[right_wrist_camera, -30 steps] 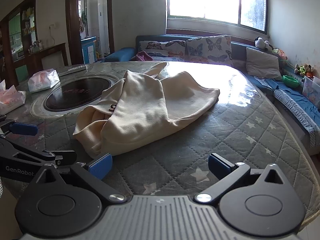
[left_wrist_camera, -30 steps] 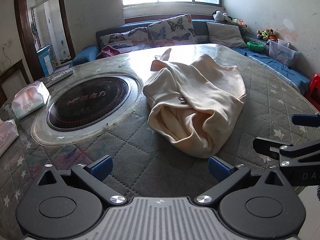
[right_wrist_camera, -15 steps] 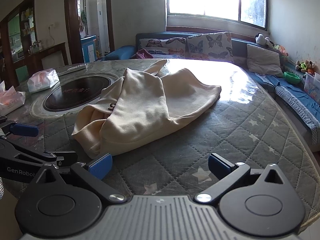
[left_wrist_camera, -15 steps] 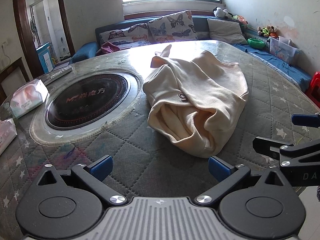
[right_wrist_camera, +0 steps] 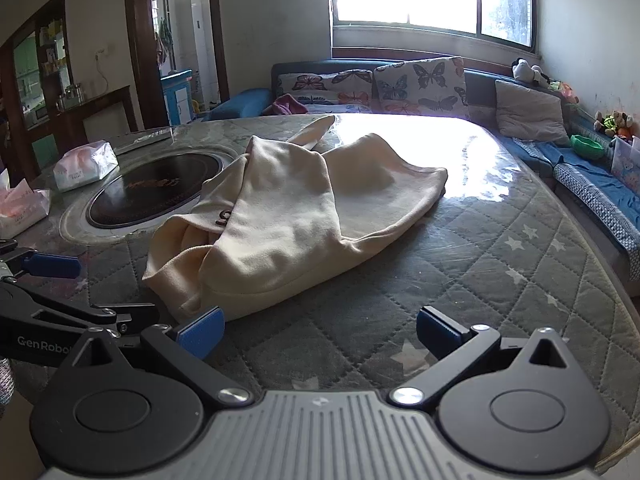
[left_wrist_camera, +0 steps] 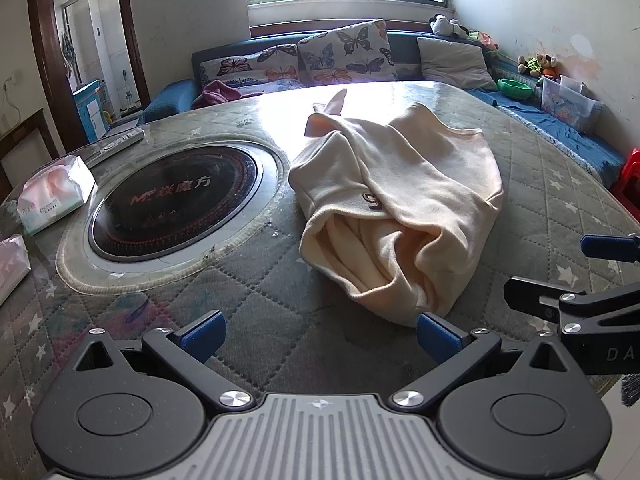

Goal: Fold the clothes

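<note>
The round quilted table [left_wrist_camera: 560, 200] looks unchanged. The cream garment [left_wrist_camera: 400, 208] still lies bunched right of the inset cooktop [left_wrist_camera: 176, 200], slightly nearer both cameras than before. The left gripper [left_wrist_camera: 320, 334] and right gripper [right_wrist_camera: 320, 332] stay spread wide, holding nothing.

Cream garment [left_wrist_camera: 400, 216] lies crumpled mid-table, right of black round hotplate [left_wrist_camera: 176, 200]. Left gripper [left_wrist_camera: 320, 334] hovers at near table [left_wrist_camera: 260, 312] edge, jaws wide, empty. Right gripper [left_wrist_camera: 572, 272] pokes in from right edge. Tissue packs [left_wrist_camera: 54, 194] by left edge.
</note>
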{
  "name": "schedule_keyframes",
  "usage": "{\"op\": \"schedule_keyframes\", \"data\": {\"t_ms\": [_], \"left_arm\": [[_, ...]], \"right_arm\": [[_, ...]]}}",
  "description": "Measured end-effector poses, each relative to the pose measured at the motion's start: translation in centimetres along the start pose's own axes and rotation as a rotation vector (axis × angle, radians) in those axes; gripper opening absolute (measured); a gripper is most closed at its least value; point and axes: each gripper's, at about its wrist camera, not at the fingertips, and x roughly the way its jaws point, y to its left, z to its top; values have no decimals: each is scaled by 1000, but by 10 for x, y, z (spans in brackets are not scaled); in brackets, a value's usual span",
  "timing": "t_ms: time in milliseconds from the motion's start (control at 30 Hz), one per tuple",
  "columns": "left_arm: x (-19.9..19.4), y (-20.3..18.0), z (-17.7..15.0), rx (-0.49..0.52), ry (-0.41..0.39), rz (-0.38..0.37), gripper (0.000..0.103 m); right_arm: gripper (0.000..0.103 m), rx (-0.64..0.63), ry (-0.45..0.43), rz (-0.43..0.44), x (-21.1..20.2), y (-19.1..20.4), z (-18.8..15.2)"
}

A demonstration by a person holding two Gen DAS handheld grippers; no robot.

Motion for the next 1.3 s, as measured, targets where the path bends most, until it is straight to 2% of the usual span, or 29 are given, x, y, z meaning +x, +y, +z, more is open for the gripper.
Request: {"op": "schedule_keyframes", "data": {"t_ms": [600,933,1200,1300], "left_arm": [[12,14,19,-16,-6,4,103],[23,26,45,-18,-31,-2,103],[42,43,64,-62,-27,-14,103],[49,52,66,-76,-22,-4,103]], "right_arm": [[103,-22,-6,37,15,6,21],[103,-73,-34,70,29,13,48],[102,-123,-49,87,48,20,74],[95,-136,-59,98,60,23,90]]}}
